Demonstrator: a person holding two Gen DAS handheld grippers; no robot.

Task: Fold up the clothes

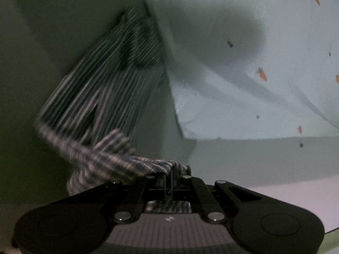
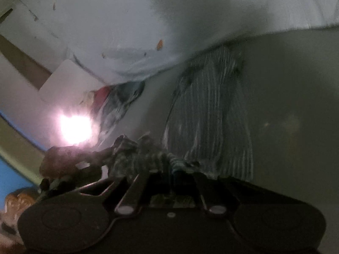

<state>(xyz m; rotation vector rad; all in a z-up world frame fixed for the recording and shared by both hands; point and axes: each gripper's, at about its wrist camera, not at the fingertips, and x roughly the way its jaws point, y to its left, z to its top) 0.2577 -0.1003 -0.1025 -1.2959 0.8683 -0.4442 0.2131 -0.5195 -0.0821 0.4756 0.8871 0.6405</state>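
Pale green bed (image 1: 42, 42) carries a striped garment (image 1: 101, 80), lying beside a light blue carrot-print sheet (image 1: 243, 97); more coloured cloth (image 2: 114, 105) further off.

Left gripper (image 1: 169, 174): matte black housing, two rounded lobes with recessed discs, one each side of the central ribbed grey panel (image 1: 169, 226), which bears a small white mark. Silver screws (image 1: 122, 216) cap black linkage bars converging ahead of that panel. Right gripper (image 2: 169, 167): same black build, silver screws.
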